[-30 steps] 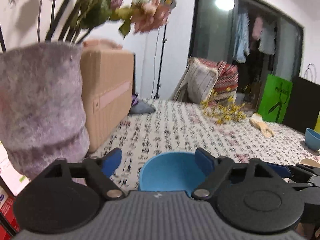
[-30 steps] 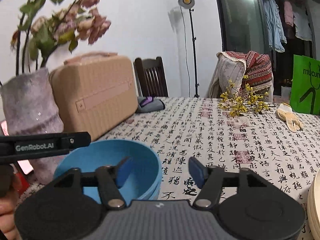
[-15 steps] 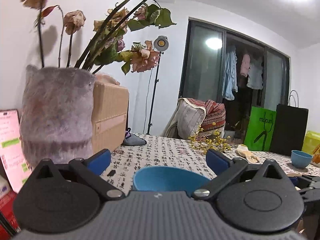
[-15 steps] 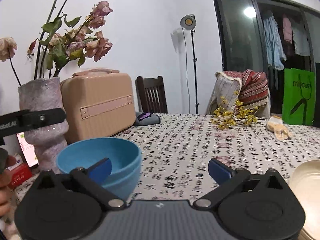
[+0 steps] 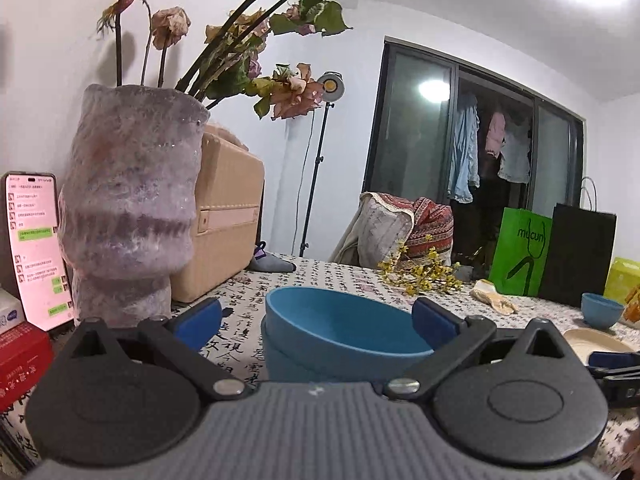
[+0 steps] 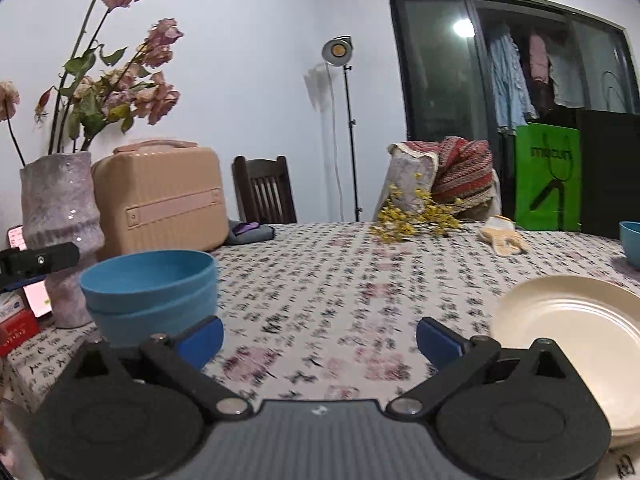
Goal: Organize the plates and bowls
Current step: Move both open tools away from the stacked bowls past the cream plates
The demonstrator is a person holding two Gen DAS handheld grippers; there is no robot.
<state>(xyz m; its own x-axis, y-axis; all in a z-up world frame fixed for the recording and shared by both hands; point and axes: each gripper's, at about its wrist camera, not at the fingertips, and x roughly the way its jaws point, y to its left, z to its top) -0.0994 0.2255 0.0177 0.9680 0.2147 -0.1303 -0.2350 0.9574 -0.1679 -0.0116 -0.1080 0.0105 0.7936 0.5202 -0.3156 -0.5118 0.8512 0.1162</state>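
Observation:
Two blue bowls (image 5: 340,336) sit nested on the patterned tablecloth, straight ahead of my left gripper (image 5: 316,318). Its jaws stand wide open and touch nothing. In the right wrist view the same stack (image 6: 150,292) lies at the left, beyond the left fingertip of my right gripper (image 6: 318,338), which is open over bare cloth. A stack of cream plates (image 6: 568,328) rests at the right by that gripper's right finger; the left wrist view shows a sliver of the plates (image 5: 596,342). A small blue bowl (image 5: 602,310) stands farther right, cut off in the right wrist view (image 6: 631,242).
A tall mauve vase (image 5: 128,208) with dried flowers, a lit phone (image 5: 34,248) and a beige case (image 6: 160,198) crowd the table's left. Yellow flowers (image 6: 416,218), a glove (image 6: 502,236) and green and black bags (image 5: 520,256) lie at the back. The left gripper's arm (image 6: 38,260) reaches in.
Both grippers have opened wide and pulled back from the blue bowls, sinking toward table level. The right gripper has swung right, so the cream plates have come into its view.

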